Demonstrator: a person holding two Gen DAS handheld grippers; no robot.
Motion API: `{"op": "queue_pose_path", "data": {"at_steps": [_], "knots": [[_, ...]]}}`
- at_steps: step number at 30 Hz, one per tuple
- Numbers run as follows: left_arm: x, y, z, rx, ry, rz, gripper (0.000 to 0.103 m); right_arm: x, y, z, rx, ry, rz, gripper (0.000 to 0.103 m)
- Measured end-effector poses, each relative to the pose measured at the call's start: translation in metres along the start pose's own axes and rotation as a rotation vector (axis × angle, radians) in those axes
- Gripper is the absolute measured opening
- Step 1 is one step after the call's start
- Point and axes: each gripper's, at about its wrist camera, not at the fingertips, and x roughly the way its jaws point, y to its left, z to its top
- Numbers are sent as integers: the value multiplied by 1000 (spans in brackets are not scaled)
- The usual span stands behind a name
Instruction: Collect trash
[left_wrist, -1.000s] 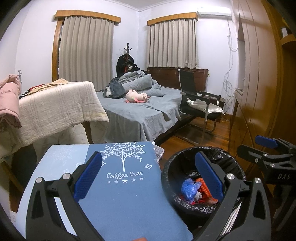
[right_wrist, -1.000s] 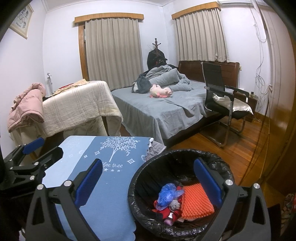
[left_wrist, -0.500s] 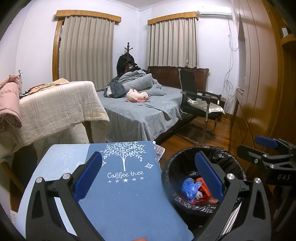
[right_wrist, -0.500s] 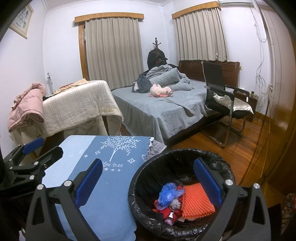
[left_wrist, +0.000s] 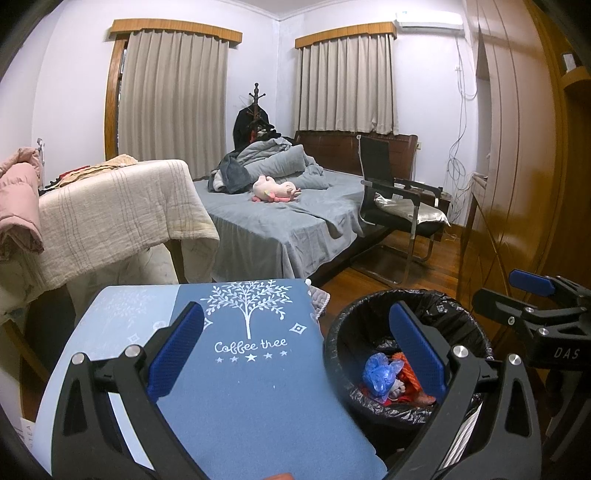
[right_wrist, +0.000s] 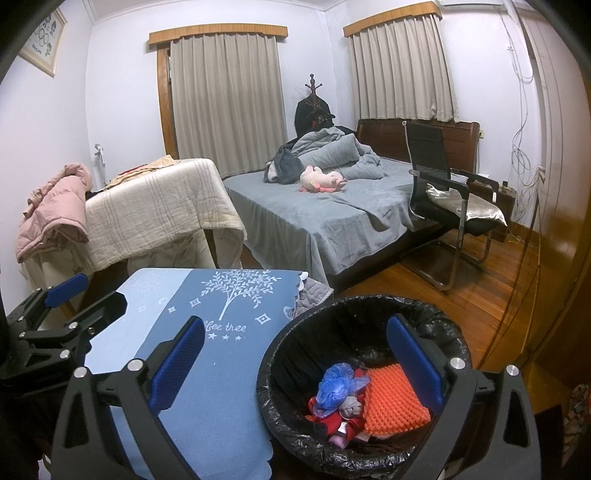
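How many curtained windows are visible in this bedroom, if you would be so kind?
2. One curtain hangs on the wall behind the draped table; the other curtain hangs above the headboard, behind the bed. Others may lie outside the view.

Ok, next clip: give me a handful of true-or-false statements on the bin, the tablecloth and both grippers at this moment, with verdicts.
1. The trash bin is lined with a black bag. True.
2. The bin is empty. False: a blue plastic bag, an orange spiky pad and red scraps lie inside it.
3. The left gripper is open and holds nothing. True.
4. The right gripper is shut on a piece of trash. False: its jaws stand wide apart with nothing between them.
5. The blue tablecloth has a white tree and the words "Coffee tree". True.
6. A pink plush toy sits on the black chair. False: it lies on the grey bed.
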Motion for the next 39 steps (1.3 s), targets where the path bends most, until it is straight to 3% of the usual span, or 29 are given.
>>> {"op": "queue_pose_path", "data": {"at_steps": [39], "knots": [[0,1,0,-1,6,0,98,-1,2,3,1,5,-1,97]]}}
